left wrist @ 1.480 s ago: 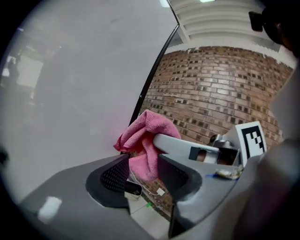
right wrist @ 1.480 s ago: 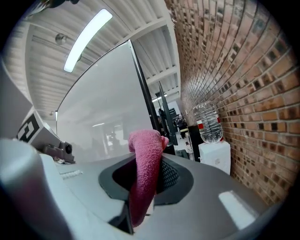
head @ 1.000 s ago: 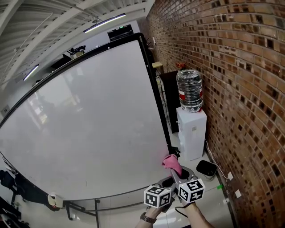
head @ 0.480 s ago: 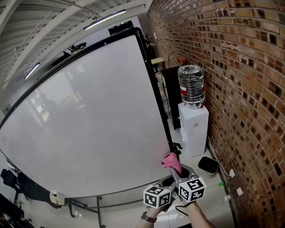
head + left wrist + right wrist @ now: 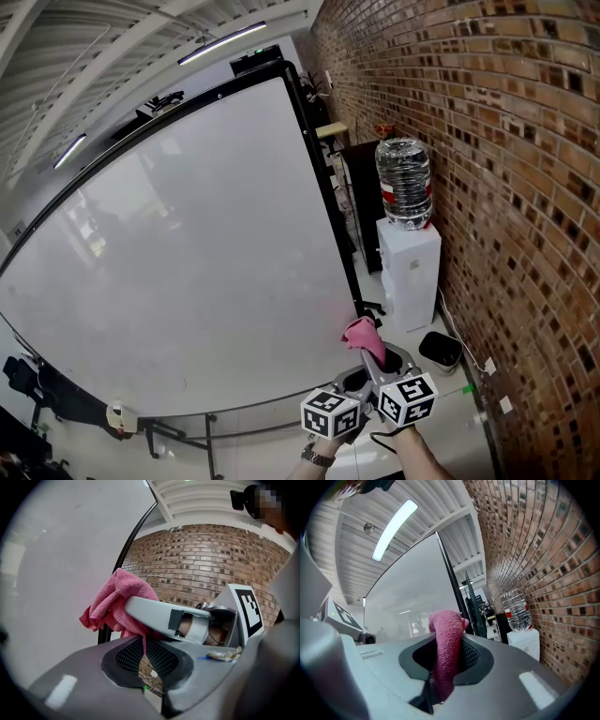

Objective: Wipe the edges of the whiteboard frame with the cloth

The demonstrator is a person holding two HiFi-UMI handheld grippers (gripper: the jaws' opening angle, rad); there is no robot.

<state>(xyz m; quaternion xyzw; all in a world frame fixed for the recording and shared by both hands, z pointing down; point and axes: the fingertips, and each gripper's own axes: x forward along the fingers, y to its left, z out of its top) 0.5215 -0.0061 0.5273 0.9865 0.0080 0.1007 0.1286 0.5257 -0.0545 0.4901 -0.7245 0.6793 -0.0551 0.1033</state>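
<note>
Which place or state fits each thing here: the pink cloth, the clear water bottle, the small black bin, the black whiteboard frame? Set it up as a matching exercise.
Things:
1. pink terry cloth
2. clear plastic water bottle
3. small black bin
4. black whiteboard frame

Places or states:
A. at the foot of the brick wall
B. upside down on the white dispenser
C. clamped in the right gripper
D. edging the white board surface

Pairs: 1-C, 2-B, 3-A, 4-D

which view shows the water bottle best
The head view: the water bottle stands whole, upside down on its white dispenser by the brick wall. The right gripper view shows it small and far off; the left gripper view does not show it.
</note>
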